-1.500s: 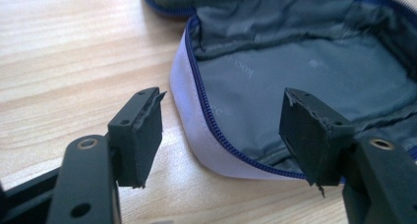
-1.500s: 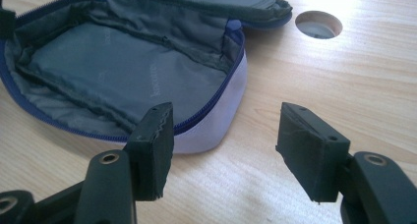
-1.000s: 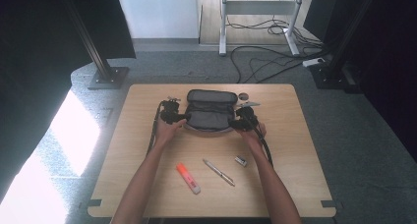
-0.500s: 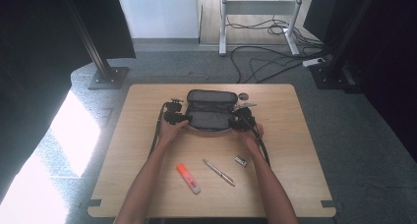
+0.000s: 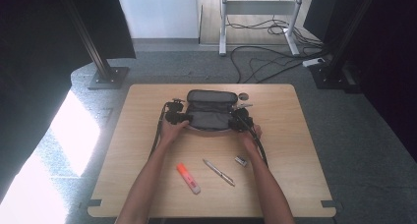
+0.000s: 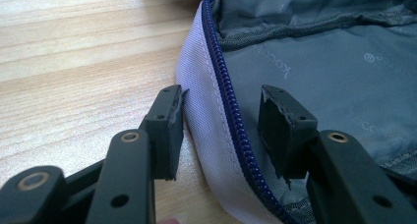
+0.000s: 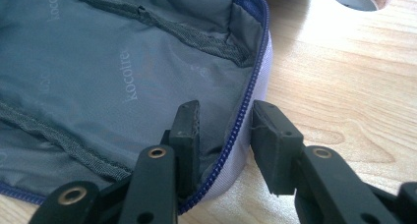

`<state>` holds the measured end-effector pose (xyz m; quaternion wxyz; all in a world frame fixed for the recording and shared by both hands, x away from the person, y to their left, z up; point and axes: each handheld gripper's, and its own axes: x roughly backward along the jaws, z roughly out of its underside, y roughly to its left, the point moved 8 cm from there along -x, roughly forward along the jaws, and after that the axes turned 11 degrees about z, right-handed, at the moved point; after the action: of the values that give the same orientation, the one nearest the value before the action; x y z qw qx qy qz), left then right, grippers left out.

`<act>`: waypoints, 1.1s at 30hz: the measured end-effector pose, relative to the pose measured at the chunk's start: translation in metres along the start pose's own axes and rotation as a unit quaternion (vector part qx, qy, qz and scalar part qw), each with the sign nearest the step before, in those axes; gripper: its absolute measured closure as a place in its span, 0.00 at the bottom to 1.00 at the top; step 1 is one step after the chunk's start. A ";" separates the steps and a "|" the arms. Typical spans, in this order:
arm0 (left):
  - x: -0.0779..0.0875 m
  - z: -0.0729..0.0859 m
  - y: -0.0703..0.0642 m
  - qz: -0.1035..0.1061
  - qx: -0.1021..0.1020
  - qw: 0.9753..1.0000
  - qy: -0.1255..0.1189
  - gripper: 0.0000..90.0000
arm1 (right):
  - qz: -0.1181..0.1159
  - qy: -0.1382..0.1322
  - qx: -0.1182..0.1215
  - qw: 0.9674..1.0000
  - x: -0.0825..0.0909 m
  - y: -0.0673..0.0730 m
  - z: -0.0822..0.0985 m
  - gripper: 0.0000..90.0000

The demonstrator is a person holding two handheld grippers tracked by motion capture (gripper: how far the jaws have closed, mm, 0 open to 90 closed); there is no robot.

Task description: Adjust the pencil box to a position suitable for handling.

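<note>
An open pencil case with grey lining, pale outer fabric and a blue zipper lies at the middle back of the wooden table. My left gripper is at its left end. In the left gripper view this gripper straddles the zippered rim, one jaw outside and one inside, with a gap on the inner side. My right gripper is at the case's right end. There the gripper straddles the rim the same way. Both pairs of jaws have just been closing, with the rim between them.
Near the front of the table lie an orange highlighter, a silver pen and a small dark-and-silver item. A round grey disc sits just behind the case's right end. Cables trail from both grippers along the forearms.
Both hands stay at the ends of the case. The case and the items at the front have not moved.
</note>
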<state>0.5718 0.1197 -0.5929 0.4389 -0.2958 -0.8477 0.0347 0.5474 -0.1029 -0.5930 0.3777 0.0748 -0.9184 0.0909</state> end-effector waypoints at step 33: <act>0.015 -0.004 -0.002 -0.006 -0.015 1.000 0.003 0.96 | 0.019 -0.024 -0.022 0.999 0.009 -0.008 -0.006 0.96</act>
<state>0.5674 0.1257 -0.5790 0.4369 -0.2977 -0.8486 0.0187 0.5470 -0.1100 -0.5815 0.3555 0.0512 -0.9302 0.0760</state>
